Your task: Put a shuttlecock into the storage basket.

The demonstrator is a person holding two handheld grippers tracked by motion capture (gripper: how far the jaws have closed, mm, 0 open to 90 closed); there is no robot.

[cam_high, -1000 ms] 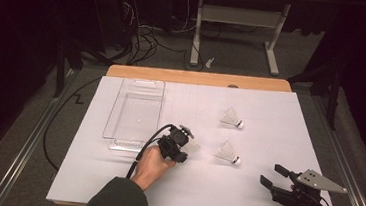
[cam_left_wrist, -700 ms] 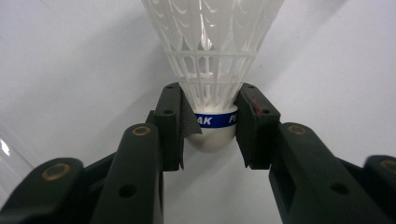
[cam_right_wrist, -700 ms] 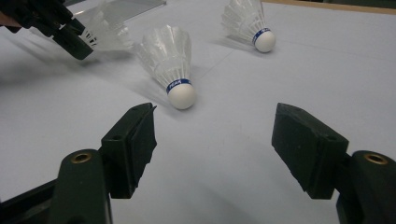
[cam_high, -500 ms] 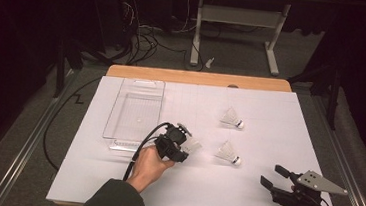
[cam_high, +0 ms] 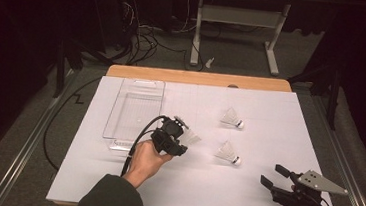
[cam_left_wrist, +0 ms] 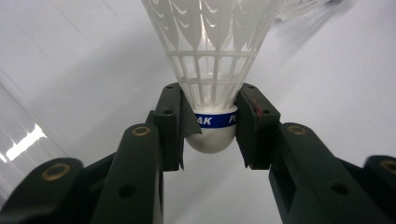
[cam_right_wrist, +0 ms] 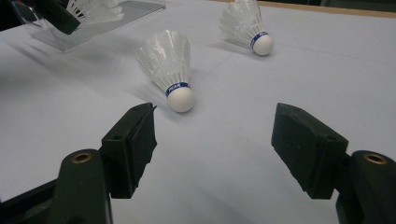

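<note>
Left black two-jaw gripper (cam_left_wrist: pixel 209 126) clamped on a white plastic shuttlecock (cam_left_wrist: pixel 211 70) beside the clear, apparently empty plastic tray (cam_high: pixel 135 110); right gripper (cam_right_wrist: pixel 212 140) wide open, holding nothing; two matching shuttlecocks (cam_high: pixel 229 153) (cam_high: pixel 232 118) lie on the white table (cam_high: pixel 113 187), presumably yet to be gathered.

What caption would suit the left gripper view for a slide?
Left gripper shut on a white shuttlecock at its blue-banded cork, skirt pointing away over the white table.
</note>
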